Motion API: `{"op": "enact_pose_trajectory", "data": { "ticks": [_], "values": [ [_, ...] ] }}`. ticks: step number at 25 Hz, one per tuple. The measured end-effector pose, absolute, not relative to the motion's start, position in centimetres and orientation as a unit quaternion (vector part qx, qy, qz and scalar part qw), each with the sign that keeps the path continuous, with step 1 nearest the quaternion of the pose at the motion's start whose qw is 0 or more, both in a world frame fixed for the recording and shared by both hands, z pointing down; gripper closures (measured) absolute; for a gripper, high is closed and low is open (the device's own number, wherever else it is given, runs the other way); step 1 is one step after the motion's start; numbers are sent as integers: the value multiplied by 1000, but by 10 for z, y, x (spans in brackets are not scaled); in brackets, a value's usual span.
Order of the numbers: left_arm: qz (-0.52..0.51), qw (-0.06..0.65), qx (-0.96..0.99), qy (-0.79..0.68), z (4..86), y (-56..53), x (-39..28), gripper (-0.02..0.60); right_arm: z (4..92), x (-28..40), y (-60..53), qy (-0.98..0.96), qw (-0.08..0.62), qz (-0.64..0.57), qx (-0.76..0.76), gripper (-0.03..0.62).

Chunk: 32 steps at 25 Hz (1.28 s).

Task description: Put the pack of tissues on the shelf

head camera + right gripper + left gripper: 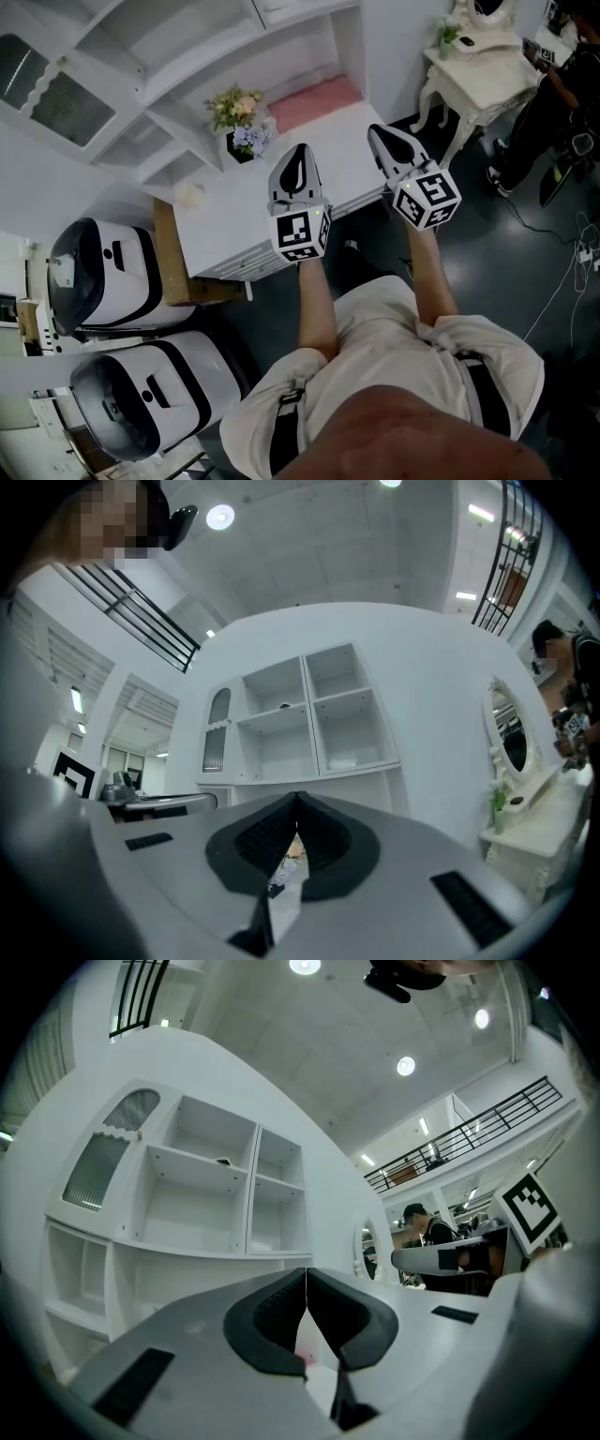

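At the far edge of the white counter [230, 220], head view: a flat pink pack [314, 101], taken to be the pack of tissues, lies against the wall. Its long axis runs left to right, across the line along which both tools point. The left tool [298, 157] and right tool [379, 133] hang side by side above the counter. The pack lies just beyond their tips and between their two lines, neither plainly nearer. A vase of flowers [242, 122] stands just left of the pack. The shelf [178, 66] rises at far left, on the left tool's side.

Left gripper view: the left tool [306, 1283] has its pads together with nothing clamped. A sliver of pink shows below them. The shelf [202, 1194] stands ahead and to the left.

Right gripper view: the right tool [298, 803] is likewise closed and empty. The flowers [281, 860] show under its pads, with the shelf [309, 714] straight ahead above.
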<state>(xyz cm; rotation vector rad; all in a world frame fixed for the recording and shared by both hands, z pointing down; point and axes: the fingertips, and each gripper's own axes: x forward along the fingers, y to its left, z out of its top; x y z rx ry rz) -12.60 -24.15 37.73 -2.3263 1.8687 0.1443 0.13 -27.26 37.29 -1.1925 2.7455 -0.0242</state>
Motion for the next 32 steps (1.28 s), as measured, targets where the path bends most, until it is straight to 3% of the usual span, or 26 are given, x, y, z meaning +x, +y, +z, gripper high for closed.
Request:
{"op": "enact_pose_trajectory", "data": {
  "ticks": [13,32],
  "values": [
    [48,67,-781,620,385,-250,-109,571,380,27,-278,908,62,-7,-415,525],
    [56,69,-770,632,384,-250,-121,571,382,8,-280,917,69,-11,-394,525]
  ]
}}
